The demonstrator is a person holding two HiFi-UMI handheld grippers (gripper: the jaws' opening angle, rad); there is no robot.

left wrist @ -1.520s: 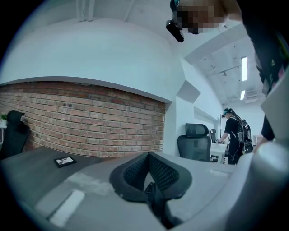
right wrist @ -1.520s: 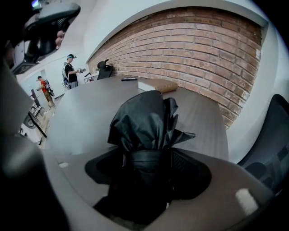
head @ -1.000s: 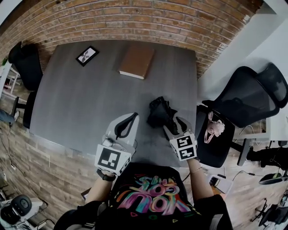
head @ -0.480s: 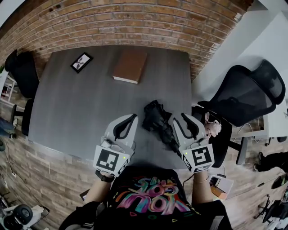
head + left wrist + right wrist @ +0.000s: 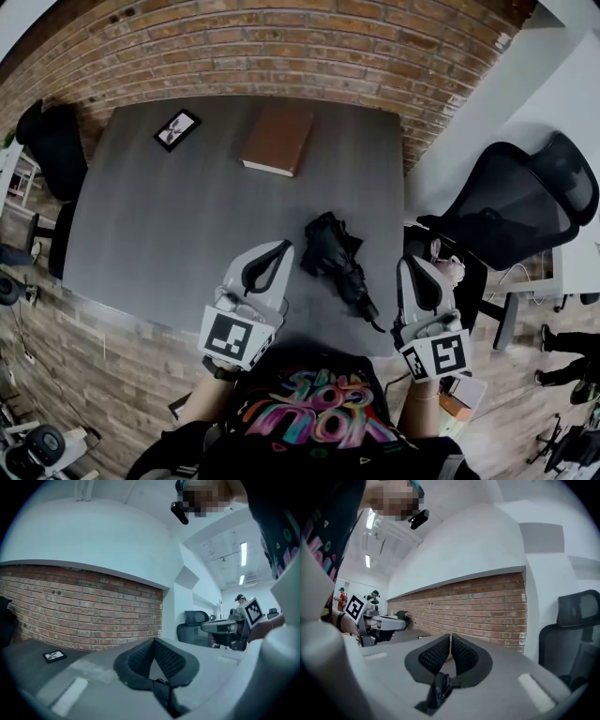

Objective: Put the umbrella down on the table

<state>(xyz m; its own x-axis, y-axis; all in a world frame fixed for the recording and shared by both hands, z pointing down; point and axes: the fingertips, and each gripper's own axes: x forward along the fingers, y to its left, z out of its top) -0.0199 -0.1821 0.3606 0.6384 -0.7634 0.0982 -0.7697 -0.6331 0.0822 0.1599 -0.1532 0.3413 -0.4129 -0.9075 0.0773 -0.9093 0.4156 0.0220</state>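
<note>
Umbrella (image 5: pixel 330 248) lies on table (image 5: pixel 169 216); shirt lettering (image 5: pixel 314 412) illegible.

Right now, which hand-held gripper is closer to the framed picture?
Left. The left hand-held gripper is over the table, diagonally nearer the person than the framed picture; the right hand-held gripper is farther, at the table's right edge.

You're in an office. Your bench (image 5: pixel 169 225) is a plain grey meeting table standing by a bare brick wall (image 5: pixel 281 47). A black mesh-backed swivel chair (image 5: pixel 511 211) sits at its right and a second dark chair (image 5: pixel 52 136) at its left. A brown book (image 5: pixel 277 139) and a small framed picture (image 5: pixel 177 128) lie on top. Around you are white walls, strip lights (image 5: pixel 243 553) in the ceiling and wood-look flooring (image 5: pixel 84 366).
</note>
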